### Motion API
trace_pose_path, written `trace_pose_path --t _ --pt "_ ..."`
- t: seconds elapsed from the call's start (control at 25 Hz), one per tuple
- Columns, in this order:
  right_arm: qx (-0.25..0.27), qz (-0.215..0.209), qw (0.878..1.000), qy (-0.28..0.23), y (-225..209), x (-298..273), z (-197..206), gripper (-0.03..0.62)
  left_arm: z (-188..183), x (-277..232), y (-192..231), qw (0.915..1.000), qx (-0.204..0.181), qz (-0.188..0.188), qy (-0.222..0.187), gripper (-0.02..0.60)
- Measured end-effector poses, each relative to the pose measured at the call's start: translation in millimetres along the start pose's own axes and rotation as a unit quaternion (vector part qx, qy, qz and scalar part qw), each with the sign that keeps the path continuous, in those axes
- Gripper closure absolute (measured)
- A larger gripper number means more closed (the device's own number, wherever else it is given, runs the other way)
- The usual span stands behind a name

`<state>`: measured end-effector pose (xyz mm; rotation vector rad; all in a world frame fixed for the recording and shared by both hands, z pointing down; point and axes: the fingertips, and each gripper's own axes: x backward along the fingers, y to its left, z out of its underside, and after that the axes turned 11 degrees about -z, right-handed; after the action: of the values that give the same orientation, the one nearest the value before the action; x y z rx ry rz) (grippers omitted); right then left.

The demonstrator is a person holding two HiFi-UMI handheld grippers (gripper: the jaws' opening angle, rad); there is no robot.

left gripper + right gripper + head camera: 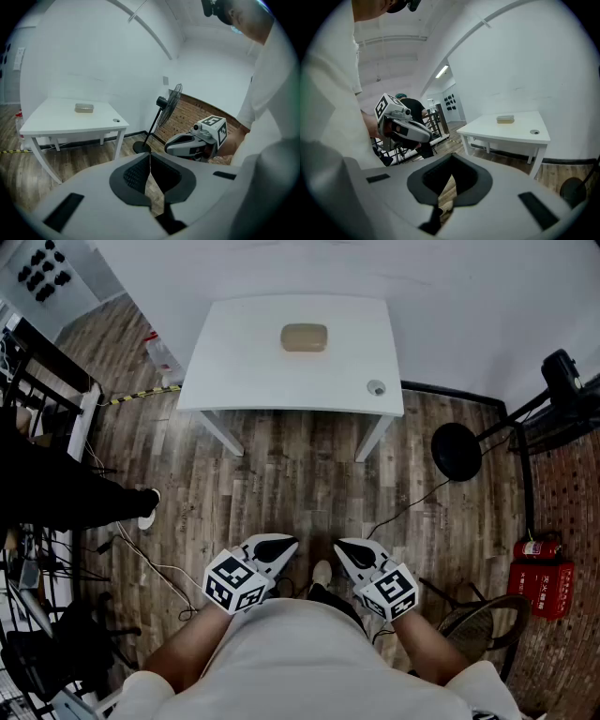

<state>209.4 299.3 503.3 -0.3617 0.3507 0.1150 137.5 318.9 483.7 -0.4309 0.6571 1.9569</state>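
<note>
Left gripper (281, 545) and right gripper (347, 547) are being held low by the body, jaws pressed together, empty. Tan rounded rectangular block (304, 337) is lying well apart on white rectangular table (234, 371). Probably light, soft, sponge-like; being judged grippable across the short sides.

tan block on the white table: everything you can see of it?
The tan block is a rounded rectangular pad, matte and plain beige, possibly a sponge; the material is unclear. It lies flat on the white table, in the far half and about centred across its width. Only the tabletop touches it. A small round grey fitting sits apart near the table's near right corner.
</note>
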Motion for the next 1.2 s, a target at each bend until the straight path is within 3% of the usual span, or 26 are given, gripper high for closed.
trace_pose_path --t 0.2,0.4,0.76,0.88,1.2 --pt "0.014 0.003 1.000 0.004 -12.9 -38.5 -23.7 0.588 -16.4 -0.4 38.7 0.9997 0.011 0.013 -0.020 0.563" --pt "0.030 0.024 0.999 0.013 -23.3 -94.2 -58.9 0.588 -32.7 7.8 111.0 0.9983 0.033 0.026 -0.040 0.563" --pt "0.054 0.081 0.995 0.006 -30.7 -195.9 -132.6 0.584 -77.8 43.6 241.5 0.9958 0.028 0.053 -0.069 0.563" --pt "0.059 0.076 0.995 0.024 -16.9 -218.4 -135.9 0.514 -78.7 49.2 266.0 0.9955 0.023 0.052 -0.075 0.563" --pt "0.034 0.097 0.994 0.037 -71.8 -241.0 -156.5 0.560 -103.0 5.8 319.1 0.9937 0.057 0.068 -0.069 0.562"
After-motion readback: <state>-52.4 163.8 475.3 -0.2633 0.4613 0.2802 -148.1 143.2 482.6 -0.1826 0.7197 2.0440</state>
